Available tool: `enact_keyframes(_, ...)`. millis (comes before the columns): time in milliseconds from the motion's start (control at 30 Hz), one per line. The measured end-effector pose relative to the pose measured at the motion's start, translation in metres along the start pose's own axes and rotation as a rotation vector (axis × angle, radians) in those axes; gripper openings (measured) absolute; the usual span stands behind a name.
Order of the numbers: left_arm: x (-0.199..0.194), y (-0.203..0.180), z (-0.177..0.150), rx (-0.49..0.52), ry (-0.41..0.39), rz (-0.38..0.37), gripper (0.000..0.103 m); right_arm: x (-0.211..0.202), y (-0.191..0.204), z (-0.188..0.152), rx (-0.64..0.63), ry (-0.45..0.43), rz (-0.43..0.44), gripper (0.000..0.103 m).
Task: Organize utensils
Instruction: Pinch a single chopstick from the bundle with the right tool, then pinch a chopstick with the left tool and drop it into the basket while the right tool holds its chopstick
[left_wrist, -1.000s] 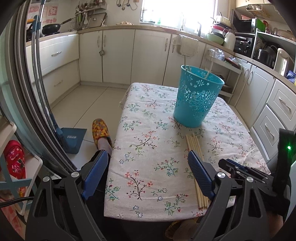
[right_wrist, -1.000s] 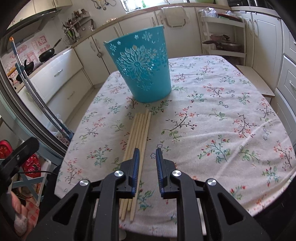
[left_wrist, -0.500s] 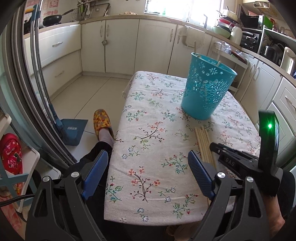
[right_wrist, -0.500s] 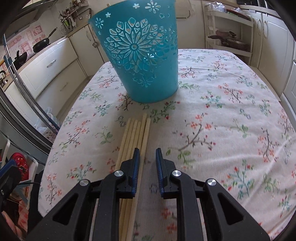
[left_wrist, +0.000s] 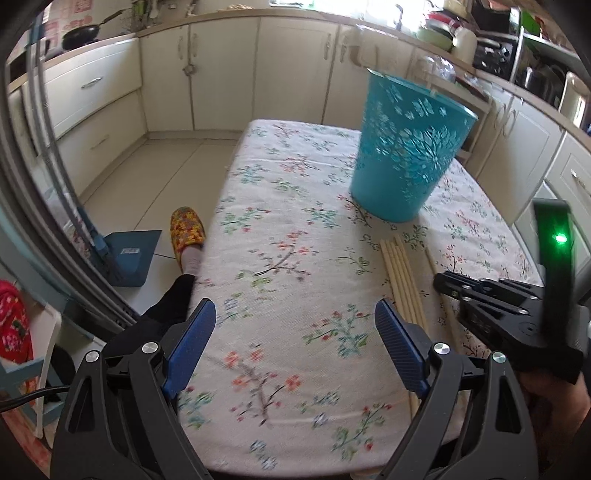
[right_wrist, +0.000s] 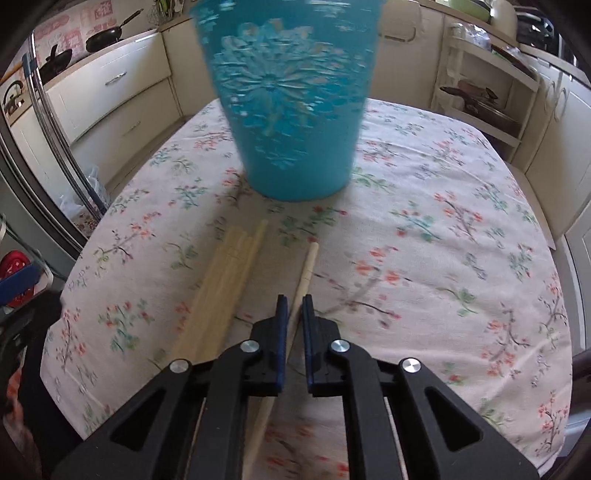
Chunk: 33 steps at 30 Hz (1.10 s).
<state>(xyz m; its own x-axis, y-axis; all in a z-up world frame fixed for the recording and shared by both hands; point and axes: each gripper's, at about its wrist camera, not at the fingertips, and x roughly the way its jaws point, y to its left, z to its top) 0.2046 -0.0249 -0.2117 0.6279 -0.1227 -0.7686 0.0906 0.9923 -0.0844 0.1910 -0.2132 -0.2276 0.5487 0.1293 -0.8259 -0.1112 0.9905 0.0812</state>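
A teal cut-out basket (right_wrist: 291, 99) stands upright on the flowered tablecloth (right_wrist: 443, 258). In front of it lie several wooden chopsticks (right_wrist: 225, 280) side by side. One chopstick (right_wrist: 309, 262) lies apart to their right, and my right gripper (right_wrist: 294, 306) has its jaws closing on its middle, the pads pressing on it. My left gripper (left_wrist: 295, 325) hangs open over bare cloth near the table's front, left of the chopstick bundle (left_wrist: 402, 280), with nothing between its fingers. The left wrist view also shows the basket (left_wrist: 406, 158) and the right gripper (left_wrist: 454, 288) at the right.
A person's leg with a patterned slipper (left_wrist: 187, 229) and a blue dustpan (left_wrist: 129, 254) are on the floor left of the table. Cream kitchen cabinets (left_wrist: 221, 74) run behind, and a shelf unit (right_wrist: 484, 103) stands at the back right.
My right gripper has moved closer to the basket and its jaws have narrowed onto one chopstick, now apart from the bundle. My left gripper has moved forward and lower over the table.
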Motion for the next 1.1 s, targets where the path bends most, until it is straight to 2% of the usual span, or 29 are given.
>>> enact_keyframes(233,0.038,-0.036,0.011,0.070,0.057,0.003,0.084,-0.003,-0.026,-0.008,0.139,-0.028,0.099,0.007)
enact_keyframes(667,0.070,-0.054,0.013,0.090,0.123,0.028,0.084,-0.002,-0.035,-0.007,0.187,-0.024,0.174,0.007)
enact_keyframes(867,0.074,-0.053,0.014,0.084,0.127,0.045,0.084,-0.002,-0.038,-0.008,0.198,-0.020,0.190,0.007)
enact_keyframes(967,0.077,-0.058,0.014,0.115,0.126,0.066,0.084,-0.002,-0.037,-0.008,0.199,-0.020,0.191,0.007)
enact_keyframes(1033,0.079,-0.061,0.016,0.125,0.119,0.059,0.081,-0.002,-0.037,-0.008,0.192,-0.022,0.187,0.007)
enact_keyframes(1067,0.079,-0.062,0.017,0.131,0.116,0.053,0.076,-0.002,-0.036,-0.008,0.188,-0.024,0.184,0.007)
enact_keyframes(1100,0.079,-0.065,0.018,0.139,0.109,0.041,0.065,-0.002,-0.036,-0.008,0.181,-0.027,0.180,0.007)
